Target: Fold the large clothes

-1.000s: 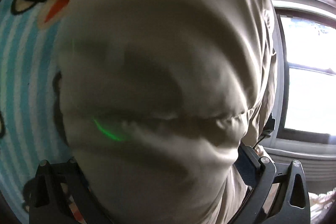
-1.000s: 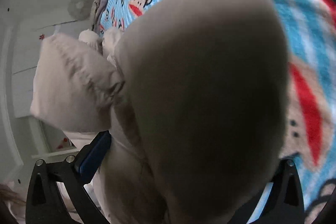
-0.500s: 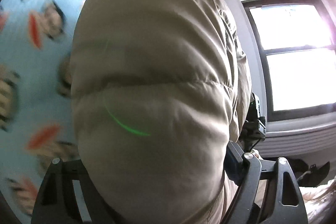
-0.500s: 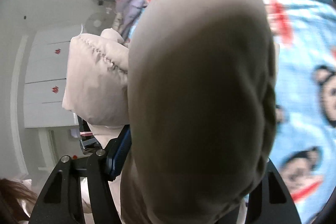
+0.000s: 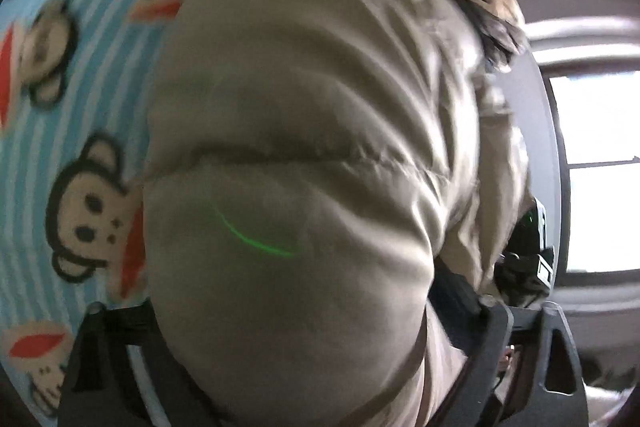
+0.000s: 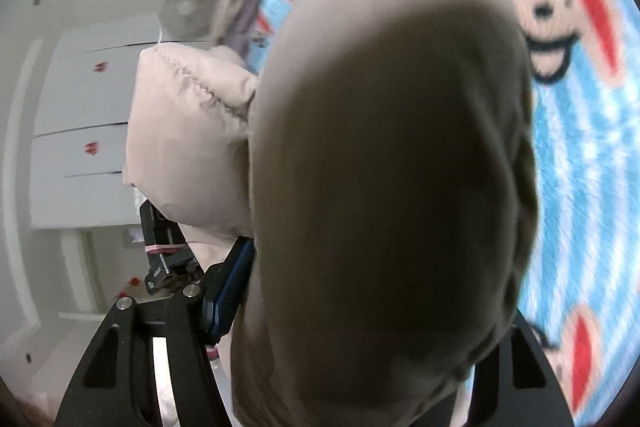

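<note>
A: State of the tools?

B: The left gripper point(image 5: 304, 355) pinches a thick bulge of the beige puffer jacket point(image 5: 312, 131); its jaws have just been opening with the padding between them. The right gripper point(image 6: 360, 359) clamps another fold of it, jaws recently narrowed.

A: Jacket location?

B: Hanging between both tools, above the monkey-print blanket point(image 5: 80, 163), not laid flat.

A: Risk?

B: Slick, springy padding may slip from the wide left grip, probably dropping that side and skewing the fold.

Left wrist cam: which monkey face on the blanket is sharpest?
The mid-left monkey face beside the jacket: both eyes and nostrils crisp; others smeared.
</note>
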`<state>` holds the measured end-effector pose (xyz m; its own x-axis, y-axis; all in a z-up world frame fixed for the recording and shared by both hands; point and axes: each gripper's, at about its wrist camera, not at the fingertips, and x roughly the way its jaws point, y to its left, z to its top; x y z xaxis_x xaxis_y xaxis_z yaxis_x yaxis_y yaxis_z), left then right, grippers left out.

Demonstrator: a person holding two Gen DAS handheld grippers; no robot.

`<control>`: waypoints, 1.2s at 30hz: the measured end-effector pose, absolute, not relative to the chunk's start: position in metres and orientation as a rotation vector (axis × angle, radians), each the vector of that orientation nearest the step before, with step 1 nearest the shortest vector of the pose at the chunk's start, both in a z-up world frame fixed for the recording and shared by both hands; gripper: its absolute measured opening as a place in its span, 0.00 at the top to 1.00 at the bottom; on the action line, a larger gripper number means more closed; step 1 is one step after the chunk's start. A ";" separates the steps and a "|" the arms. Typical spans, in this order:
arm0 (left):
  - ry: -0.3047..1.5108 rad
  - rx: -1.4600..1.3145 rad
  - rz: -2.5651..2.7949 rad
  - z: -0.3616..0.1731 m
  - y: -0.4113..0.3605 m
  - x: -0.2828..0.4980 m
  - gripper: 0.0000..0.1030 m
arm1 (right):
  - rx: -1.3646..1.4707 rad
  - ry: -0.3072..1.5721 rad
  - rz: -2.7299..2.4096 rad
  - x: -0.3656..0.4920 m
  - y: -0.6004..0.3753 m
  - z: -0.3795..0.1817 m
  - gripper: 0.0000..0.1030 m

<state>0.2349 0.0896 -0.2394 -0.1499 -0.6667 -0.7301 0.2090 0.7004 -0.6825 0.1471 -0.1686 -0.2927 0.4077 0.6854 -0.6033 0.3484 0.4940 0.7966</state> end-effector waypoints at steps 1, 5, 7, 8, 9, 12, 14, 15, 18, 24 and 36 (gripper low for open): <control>1.542 -0.409 -0.794 -0.244 0.091 0.235 0.03 | 1.102 1.196 0.255 0.150 -0.168 -0.299 0.35; 1.496 -0.316 -0.728 -0.228 0.087 0.235 0.03 | 1.144 1.215 0.163 0.144 -0.170 -0.305 0.34; 1.458 -0.221 -0.665 -0.208 0.075 0.225 0.03 | 1.094 1.240 0.115 0.139 -0.171 -0.292 0.34; 1.427 -0.175 -0.637 -0.194 0.072 0.225 0.05 | 1.057 1.250 0.088 0.135 -0.170 -0.281 0.34; 1.401 -0.142 -0.616 -0.186 0.072 0.223 0.09 | 1.016 1.252 0.059 0.130 -0.170 -0.270 0.34; 1.295 -0.054 -0.586 -0.151 0.080 0.218 0.30 | 0.895 1.221 -0.029 0.118 -0.170 -0.237 0.34; 1.246 -0.031 -0.610 -0.135 0.077 0.218 0.32 | 0.856 1.186 -0.041 0.107 -0.179 -0.213 0.35; 1.228 -0.031 -0.622 -0.132 0.085 0.219 0.32 | 0.840 1.162 -0.026 0.104 -0.174 -0.200 0.35; 1.195 -0.020 -0.626 -0.126 0.097 0.219 0.32 | 0.802 1.112 0.035 0.093 -0.178 -0.162 0.35; 1.157 0.002 -0.552 -0.130 0.094 0.243 0.32 | 0.841 1.170 0.070 0.110 -0.178 -0.198 0.35; 1.115 0.205 -0.491 -0.176 0.031 0.250 0.23 | 0.688 1.280 -0.097 0.093 -0.179 -0.230 0.96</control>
<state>0.2498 0.0313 -0.1755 0.3476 -0.2745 -0.8965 0.4754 0.8758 -0.0838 0.0929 -0.1792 -0.2303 0.3116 0.3018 -0.9010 0.4337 0.7985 0.4175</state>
